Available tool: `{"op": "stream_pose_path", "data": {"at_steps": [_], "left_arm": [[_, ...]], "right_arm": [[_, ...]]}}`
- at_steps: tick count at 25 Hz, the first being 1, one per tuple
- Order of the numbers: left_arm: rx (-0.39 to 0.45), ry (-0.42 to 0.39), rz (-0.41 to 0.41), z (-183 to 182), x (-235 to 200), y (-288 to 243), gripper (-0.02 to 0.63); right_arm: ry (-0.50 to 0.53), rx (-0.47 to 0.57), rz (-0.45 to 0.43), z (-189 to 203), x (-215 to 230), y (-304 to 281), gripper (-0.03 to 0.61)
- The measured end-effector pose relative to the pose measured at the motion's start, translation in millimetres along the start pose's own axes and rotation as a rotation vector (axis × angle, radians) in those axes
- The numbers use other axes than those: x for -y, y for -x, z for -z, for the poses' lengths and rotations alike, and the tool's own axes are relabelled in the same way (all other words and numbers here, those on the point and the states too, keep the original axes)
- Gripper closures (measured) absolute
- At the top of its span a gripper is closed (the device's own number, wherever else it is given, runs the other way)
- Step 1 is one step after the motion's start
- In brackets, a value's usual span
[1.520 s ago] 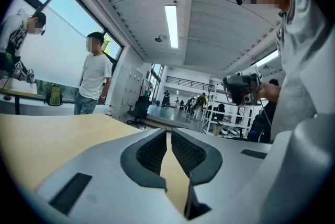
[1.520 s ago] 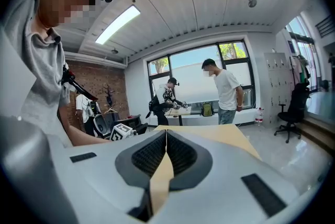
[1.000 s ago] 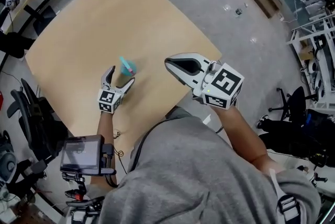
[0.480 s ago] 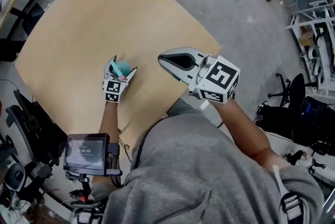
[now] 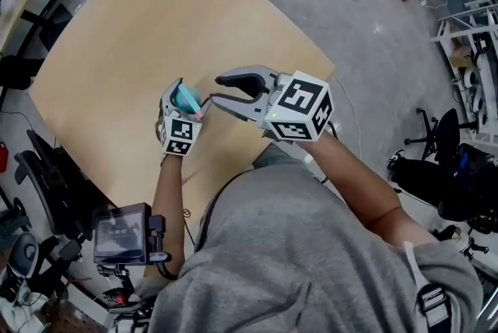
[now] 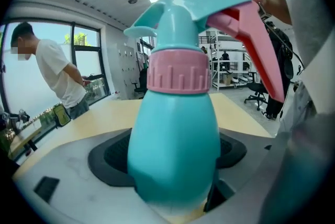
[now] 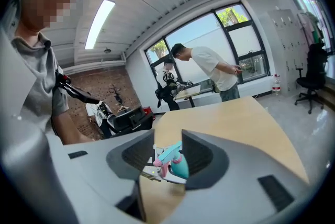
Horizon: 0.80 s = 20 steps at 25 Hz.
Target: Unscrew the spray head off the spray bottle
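- A teal spray bottle [image 6: 172, 139] is seen between the jaws of the left gripper [image 5: 184, 102], over the near part of the tan table [image 5: 140, 36].
- The left gripper's jaws are closing, and the bottle's round body is pinched between their dark pads.
- The bottle is shown upright in the left gripper view. Whether its base touches the table cannot be told.
- The teal spray head [image 6: 199, 3] is seated on the bottle's neck, with a ribbed pink collar [image 6: 178, 71] below it.
- A pink trigger [image 6: 251, 34] is seen hanging down on the right side of the head in that view.
- The right gripper [image 5: 218, 89] is held just to the right of the bottle, with its tips pointed at it but apart from it.
- The right gripper's jaws are opening, a narrow gap is shown between them, and nothing is held there. The bottle is seen through the gap, further off.
- A person in a white shirt [image 6: 57, 76] is seen bent forward by the windows, beyond the far edge of the table.
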<state>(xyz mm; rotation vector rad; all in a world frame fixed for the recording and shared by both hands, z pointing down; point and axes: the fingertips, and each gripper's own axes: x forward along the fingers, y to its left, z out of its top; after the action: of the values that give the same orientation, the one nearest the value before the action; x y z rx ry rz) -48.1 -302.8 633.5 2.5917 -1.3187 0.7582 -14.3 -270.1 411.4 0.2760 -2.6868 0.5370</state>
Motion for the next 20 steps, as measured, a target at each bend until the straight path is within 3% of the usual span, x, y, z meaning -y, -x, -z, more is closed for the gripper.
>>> {"op": "stream_pose_path", "data": {"at_steps": [1,5,8,12,19,20], "left_arm": [[-0.010,-0.018,-0.017,-7.7,0.8,6.0,0.208],[-0.077,-0.111,-0.113,-25.5,-5.2,28.5,0.207],[-0.132,-0.180,-0.196,-24.9,-16.3,43.1,0.209],[-0.159,-0.211,-0.283,-31.5,-23.3,62.8,0.208],[-0.143,-0.250,-0.335,-51.0,-20.6,90.1,0.207],[-0.142,-0.255,-0.335,-54.7,-16.6,92.0,0.208]], "right_arm": [[-0.009,-0.018,-0.016,-0.8,-4.8,-4.4,0.391],[-0.011,-0.089,-0.033,-4.2,-19.5,-22.2,0.335],[-0.046,-0.144,-0.010,-2.0,-21.3,-39.4,0.333],[-0.048,-0.220,0.009,5.6,-29.7,-53.6,0.333],[0.015,-0.374,0.072,38.3,-44.7,-81.2,0.337],[0.023,-0.389,0.085,42.2,-46.0,-80.0,0.373]]}}
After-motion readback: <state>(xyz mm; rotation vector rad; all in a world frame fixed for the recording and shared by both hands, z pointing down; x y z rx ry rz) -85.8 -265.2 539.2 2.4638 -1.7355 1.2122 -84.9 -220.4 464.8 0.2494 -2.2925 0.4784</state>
